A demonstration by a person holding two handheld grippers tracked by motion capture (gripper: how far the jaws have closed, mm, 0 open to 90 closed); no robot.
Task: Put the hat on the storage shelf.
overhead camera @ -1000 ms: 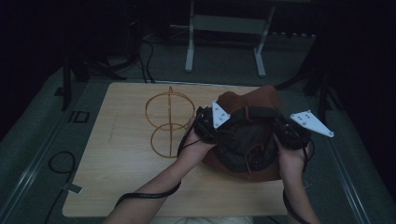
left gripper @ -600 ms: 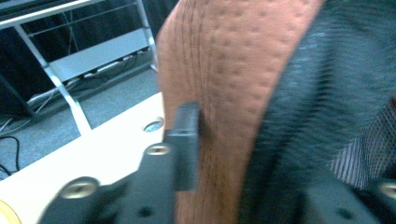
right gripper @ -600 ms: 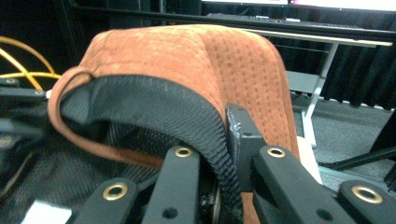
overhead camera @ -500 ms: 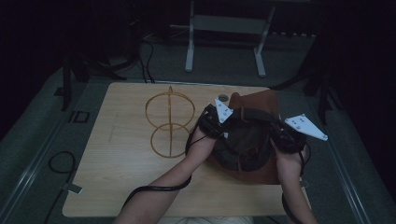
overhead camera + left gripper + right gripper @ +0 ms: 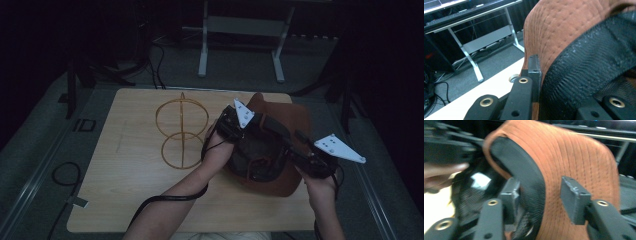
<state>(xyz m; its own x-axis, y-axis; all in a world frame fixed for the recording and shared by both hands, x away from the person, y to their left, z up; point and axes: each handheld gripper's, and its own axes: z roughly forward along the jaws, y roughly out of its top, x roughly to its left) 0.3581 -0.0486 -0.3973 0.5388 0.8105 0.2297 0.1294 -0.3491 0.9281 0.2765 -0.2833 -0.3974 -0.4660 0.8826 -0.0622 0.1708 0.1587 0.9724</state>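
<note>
Both tongs are working a rust-brown hat (image 5: 280,150) lying upside down near the tabletop's (image 5: 130,170) right edge. Left gripper (image 5: 235,125) is clenching the stitched brim and black mesh inner band at the hat's far-left side. Right gripper (image 5: 537,200) has just been opening, its jaws straddling the brim without pressing. Beside the hat, toward the tabletop's middle, a gold wire stand (image 5: 181,131) is sitting clear of the hands.

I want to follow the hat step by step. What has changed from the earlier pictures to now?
The left gripper has closed on the brown hat at its brim. The right gripper has just been opening, its jaws now astride the brim without pressing it. The hat has moved little. The wire stand and the table stayed as they were.
</note>
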